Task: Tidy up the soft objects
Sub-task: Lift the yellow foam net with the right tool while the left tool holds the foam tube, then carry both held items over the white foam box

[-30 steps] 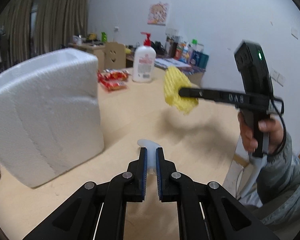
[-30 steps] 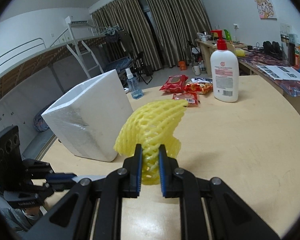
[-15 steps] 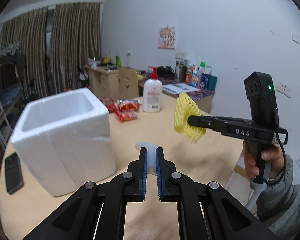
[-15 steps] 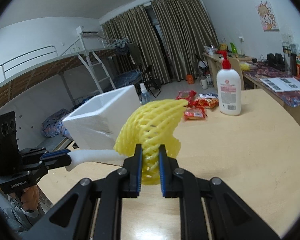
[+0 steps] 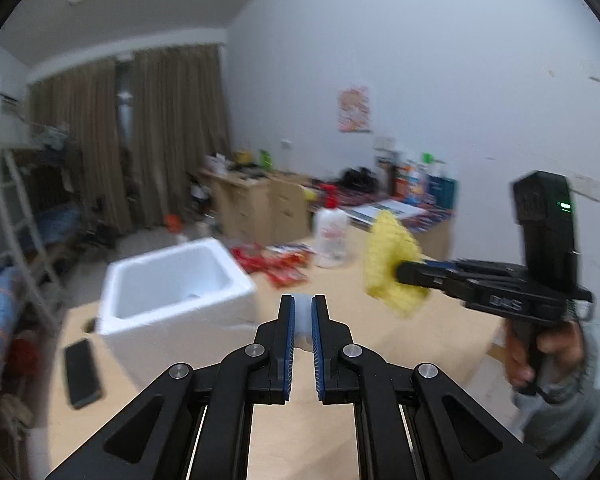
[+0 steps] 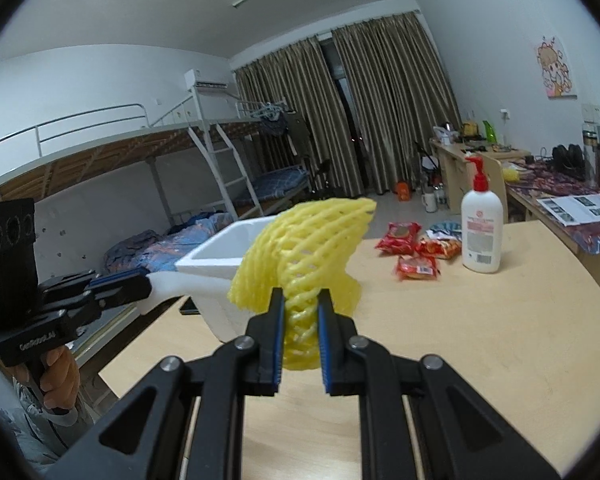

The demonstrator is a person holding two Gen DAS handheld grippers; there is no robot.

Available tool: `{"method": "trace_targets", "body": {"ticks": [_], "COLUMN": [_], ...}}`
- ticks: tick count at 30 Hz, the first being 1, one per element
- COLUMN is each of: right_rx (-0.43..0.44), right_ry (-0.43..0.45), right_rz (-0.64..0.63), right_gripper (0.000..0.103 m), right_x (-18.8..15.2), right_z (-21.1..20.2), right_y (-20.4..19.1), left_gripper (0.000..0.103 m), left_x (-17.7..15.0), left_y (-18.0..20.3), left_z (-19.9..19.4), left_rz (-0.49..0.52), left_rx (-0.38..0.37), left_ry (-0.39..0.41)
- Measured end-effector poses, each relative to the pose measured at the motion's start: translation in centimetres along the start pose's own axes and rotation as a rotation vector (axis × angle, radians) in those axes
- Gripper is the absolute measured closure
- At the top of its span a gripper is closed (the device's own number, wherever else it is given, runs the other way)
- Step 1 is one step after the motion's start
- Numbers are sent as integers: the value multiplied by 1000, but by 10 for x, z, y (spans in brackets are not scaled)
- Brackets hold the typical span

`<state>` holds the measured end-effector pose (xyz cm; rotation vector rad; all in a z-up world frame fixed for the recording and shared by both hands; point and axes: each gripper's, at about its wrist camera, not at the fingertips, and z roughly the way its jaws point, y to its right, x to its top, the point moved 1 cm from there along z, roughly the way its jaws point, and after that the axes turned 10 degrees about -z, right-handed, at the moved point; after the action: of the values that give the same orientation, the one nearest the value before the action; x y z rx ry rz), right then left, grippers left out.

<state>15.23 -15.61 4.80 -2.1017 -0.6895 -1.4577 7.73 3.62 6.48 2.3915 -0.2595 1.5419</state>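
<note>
Both of your hands have lifted since a second ago, so the foam box's open top now shows where its side wall filled the left view before. Your left gripper (image 5: 302, 316) has its fingers (image 5: 287, 344) clamped on a white foam piece (image 5: 302, 322), which pokes out past the tips above the tabletop (image 5: 400, 344); in the right view that piece (image 6: 168, 282) reaches toward the box rim. Your right gripper (image 6: 299, 312) has its fingers (image 6: 277, 332) pinched on the yellow foam net (image 6: 304, 248), held in the air above the tabletop (image 6: 480, 340), near the box. From the left view the net (image 5: 388, 264) sits at the tip of your right gripper (image 5: 408, 274), right of the box.

The white foam box (image 5: 172, 280) stands on the tabletop with its mouth up; the inside that shows looks bare, though blur hides detail. A dark phone (image 5: 82, 372) lies beside it. Beyond are red snack packets (image 6: 416, 246) and a pump bottle (image 6: 482, 232), well apart from the box.
</note>
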Motion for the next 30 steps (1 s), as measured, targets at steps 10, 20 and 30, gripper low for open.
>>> {"method": "trace_targets", "body": {"ticks": [10, 20, 30], "right_rx": [29, 73, 38], "right_ry": [64, 76, 31], "right_rz": [-50, -100, -75], "right_gripper": [85, 85, 85], "right_x": [11, 17, 9], "right_z": [-10, 1, 20], "right_y": [-28, -44, -36], "left_gripper": [94, 100, 101], "left_x": [4, 6, -10], "left_y": [-2, -7, -44], "left_z": [-30, -44, 2], "left_rz": [0, 13, -56], "left_rx": [147, 191, 170], "left_ry": [125, 172, 52]}}
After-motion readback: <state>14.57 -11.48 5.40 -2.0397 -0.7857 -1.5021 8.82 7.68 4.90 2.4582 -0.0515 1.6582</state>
